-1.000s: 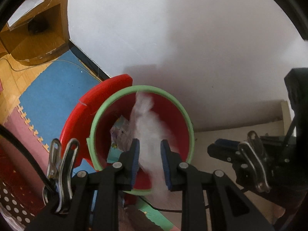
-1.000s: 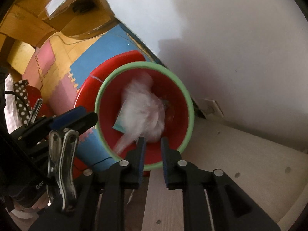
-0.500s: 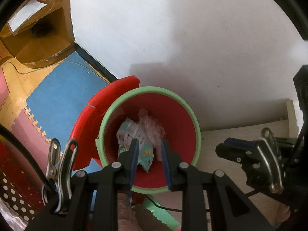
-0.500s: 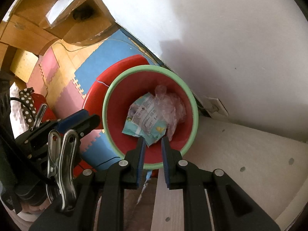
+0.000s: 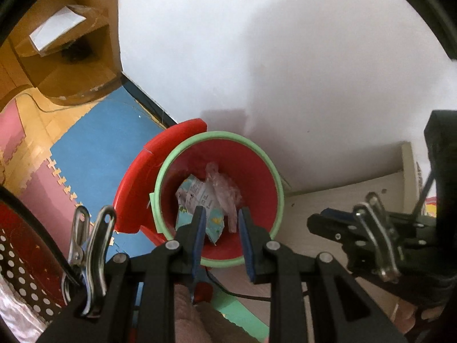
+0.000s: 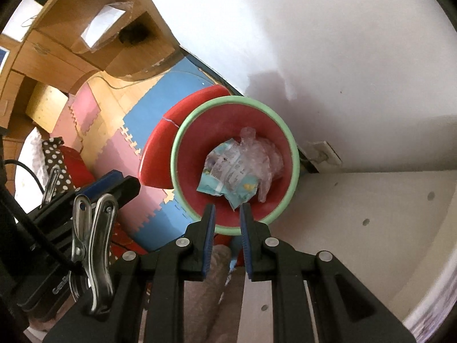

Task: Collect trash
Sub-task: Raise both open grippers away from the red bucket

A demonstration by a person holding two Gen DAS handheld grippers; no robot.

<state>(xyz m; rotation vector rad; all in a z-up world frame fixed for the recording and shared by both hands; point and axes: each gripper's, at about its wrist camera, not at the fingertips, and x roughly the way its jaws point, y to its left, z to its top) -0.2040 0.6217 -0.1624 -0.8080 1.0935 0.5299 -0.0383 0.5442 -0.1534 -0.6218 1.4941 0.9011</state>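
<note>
A red bin with a green rim [image 5: 220, 135] [image 6: 234, 100] stands on the floor against the white wall. Inside lie a light blue printed wrapper [image 5: 194, 191] [image 6: 225, 177] and a crumpled clear plastic bag [image 5: 222, 188] [image 6: 262, 154]. My left gripper [image 5: 220, 210] hangs above the bin's near rim, its blue pads a narrow gap apart with nothing between them. My right gripper [image 6: 228, 205] hovers over the near rim too, pointing down, narrowly open and empty. Each gripper shows at the edge of the other's view.
A red lid [image 5: 137, 185] leans behind the bin on the left. Blue and pink foam mats [image 6: 160, 105] cover the floor before a wooden desk [image 6: 71, 45]. A pale wooden board [image 6: 357, 214] lies right of the bin, a wall socket [image 6: 322, 151] above it. Dotted fabric [image 5: 22, 271] sits lower left.
The clear plastic bag, a blur dropping past the jaws a second ago, now lies still in the bin beside the wrapper. Both grippers have lifted away, so the bin looks smaller.
</note>
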